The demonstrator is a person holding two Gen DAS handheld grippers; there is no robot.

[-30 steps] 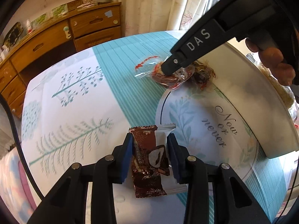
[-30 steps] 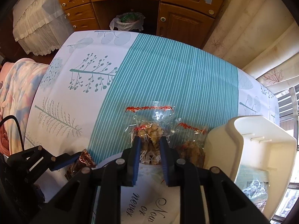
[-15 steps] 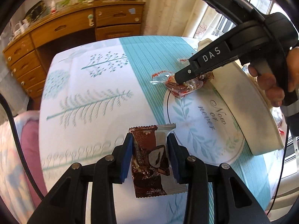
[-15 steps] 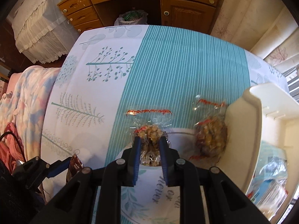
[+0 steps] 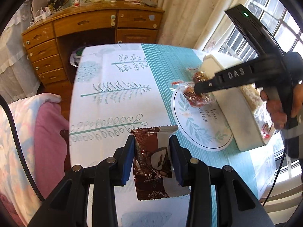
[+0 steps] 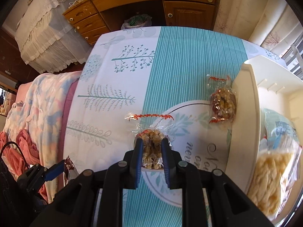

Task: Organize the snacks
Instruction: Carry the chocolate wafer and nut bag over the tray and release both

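My left gripper is shut on a brown and white chocolate snack packet, held above the table's near left part. My right gripper is shut on a clear-wrapped nut snack with red trim, lifted over the round leaf print; it also shows in the left wrist view. A second clear-wrapped nut snack lies on the table against the cream bin. The bin holds a bag of pale puffed snacks and other packets.
The table has a white and teal printed cloth. A wooden desk with drawers stands beyond the far edge, with a bagged waste bin under it. A bed with a pink blanket lies to the left. A window is at the right.
Both grippers have risen and pulled back from the table with their snacks. The right one lifted its nut snack away from the second one, which stays by the bin.
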